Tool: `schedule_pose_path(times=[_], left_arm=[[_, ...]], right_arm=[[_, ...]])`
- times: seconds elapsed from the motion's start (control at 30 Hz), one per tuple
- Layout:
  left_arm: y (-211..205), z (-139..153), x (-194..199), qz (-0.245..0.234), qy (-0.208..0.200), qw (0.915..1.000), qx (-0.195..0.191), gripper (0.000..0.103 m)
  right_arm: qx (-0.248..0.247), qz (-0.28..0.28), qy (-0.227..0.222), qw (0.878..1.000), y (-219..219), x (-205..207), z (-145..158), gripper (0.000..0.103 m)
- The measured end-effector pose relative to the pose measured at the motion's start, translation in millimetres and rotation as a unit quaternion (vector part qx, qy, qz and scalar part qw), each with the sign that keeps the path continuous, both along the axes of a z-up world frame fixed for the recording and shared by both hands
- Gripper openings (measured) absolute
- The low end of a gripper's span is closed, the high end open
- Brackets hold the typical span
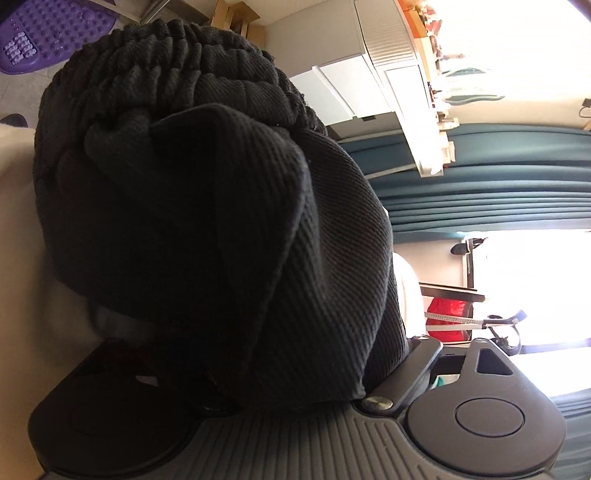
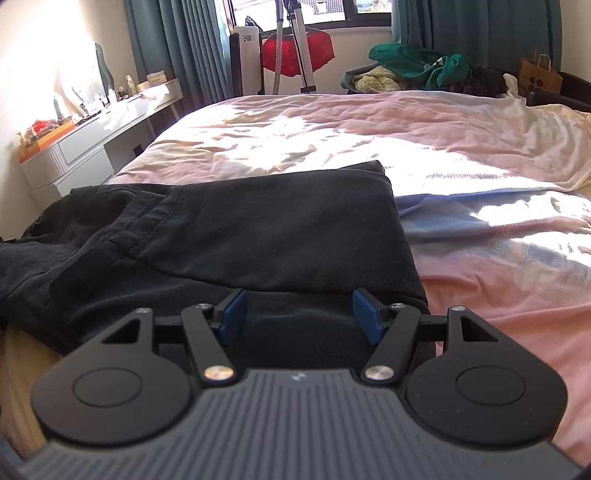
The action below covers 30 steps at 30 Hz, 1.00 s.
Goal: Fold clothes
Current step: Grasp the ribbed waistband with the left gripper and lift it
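A black ribbed garment (image 1: 207,206) with a gathered elastic waistband fills the left wrist view, which is rolled onto its side. It is bunched between the jaws of my left gripper (image 1: 273,343) and hides both fingertips, so I cannot see whether the pads press on it. In the right wrist view the black garment (image 2: 229,236) lies folded on the bed's near left part. My right gripper (image 2: 299,301) sits at its near edge, blue pads (image 2: 232,314) wide apart, with the cloth low between them and not pinched.
The bed (image 2: 424,147) has a rumpled pink and cream sheet. A white desk (image 2: 92,147) stands along the bed's left side. Piled clothes (image 2: 410,70) and a red garment on a rack (image 2: 295,51) sit beyond the far edge. A purple slipper (image 1: 48,29) lies on the floor.
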<state>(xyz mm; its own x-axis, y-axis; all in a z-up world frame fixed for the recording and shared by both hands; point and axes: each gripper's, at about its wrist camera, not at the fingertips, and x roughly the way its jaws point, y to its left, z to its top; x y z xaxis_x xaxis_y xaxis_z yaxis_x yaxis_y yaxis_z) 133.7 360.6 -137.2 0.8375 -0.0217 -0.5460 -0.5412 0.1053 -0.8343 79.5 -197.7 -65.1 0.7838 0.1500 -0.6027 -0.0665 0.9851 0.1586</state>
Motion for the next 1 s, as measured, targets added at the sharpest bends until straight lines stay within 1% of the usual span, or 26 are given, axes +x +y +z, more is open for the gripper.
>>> schedule_pose_path(times=[0.03,0.07,0.1,0.13,0.17,0.23,0.3,0.37,0.43,0.5,0.57,0.6,0.67,0.73,0.8,0.83,0.9,0.93,1.0], left_arm=[[-1.1,0.7,1.7,0.0,0.006,0.9999,0.01,0.067],[-1.2,1.2,3.4,-0.002,0.011,0.9998,0.019,0.061],[-1.2,1.7,5.1,-0.004,0.015,0.9995,0.028,0.052],[-1.5,1.9,6.7,-0.007,0.016,0.9993,0.034,0.047],[-2.2,3.0,8.1,-0.01,0.016,0.9991,0.038,0.045],[-4.9,7.8,9.8,-0.011,0.014,0.9985,0.051,0.037],[-10.5,16.6,10.6,-0.012,0.014,0.9974,0.07,0.033],[-23.0,36.9,14.0,-0.02,0.005,0.9924,0.121,0.031],[-35.6,57.3,17.4,-0.028,-0.003,0.9847,0.172,0.029],[-49.1,78.1,21.3,-0.036,-0.011,0.9737,0.225,0.029],[-75.1,104.6,30.7,-0.052,-0.014,0.9535,0.296,0.029],[-88.8,117.9,35.5,-0.059,-0.017,0.9416,0.331,0.029],[-121.5,144.4,44.5,-0.073,-0.028,0.9127,0.401,0.029],[-164.7,169.9,53.2,-0.088,-0.046,0.8748,0.474,0.029],[-211.4,190.1,59.8,-0.103,-0.071,0.8318,0.541,0.029],[-237.1,198.1,62.4,-0.112,-0.085,0.81,0.569,0.029],[-291.1,208.7,66.1,-0.129,-0.116,0.7691,0.615,0.029],[-318.3,210.6,66.7,-0.137,-0.132,0.7512,0.632,0.029],[-363.0,208.7,69.2,-0.152,-0.156,0.7227,0.656,0.028]], right_arm=[[-0.002,0.001,-0.007,1.0,1.5,-1.3,2.2,0.065],[-0.006,0.002,-0.013,1.0,2.9,-2.0,3.9,0.065],[-0.011,0.005,-0.018,1.0,4.5,-2.3,5.4,0.065],[-0.017,0.007,-0.017,1.0,6.3,-1.5,5.2,0.065],[-0.024,0.008,-0.007,1.0,7.8,1.1,1.5,0.065],[-0.03,0.012,0.018,0.999,9.5,6.7,-9.4,0.066],[-0.029,0.012,0.022,0.999,9.7,8.3,-14.7,0.066],[-0.024,0.012,0.022,0.999,8.1,8.2,-14.4,0.066],[-0.018,0.011,0.022,1.0,6.1,7.8,-13.0,0.066],[-0.011,0.01,0.022,1.0,3.7,7.5,-11.9,0.065],[-0.001,0.009,0.023,1.0,0.3,7.5,-10.7,0.065],[0.007,0.007,0.023,1.0,-1.8,7.6,-9.5,0.065],[0.029,-0.001,0.02,0.999,-8.7,6.7,-4.4,0.065],[0.056,-0.01,0.012,0.998,-18.0,4.5,2.8,0.066],[0.075,-0.02,0.003,0.997,-27.3,2.3,9.7,0.066],[0.073,-0.029,-0.001,0.997,-32.4,1.5,12.6,0.066],[0.067,-0.05,-0.005,0.996,-44.5,1.2,15.7,0.066],[0.07,-0.06,-0.005,0.996,-52.0,1.3,16.5,0.066],[0.092,-0.084,-0.002,0.992,-72.5,1.8,16.8,0.066]])
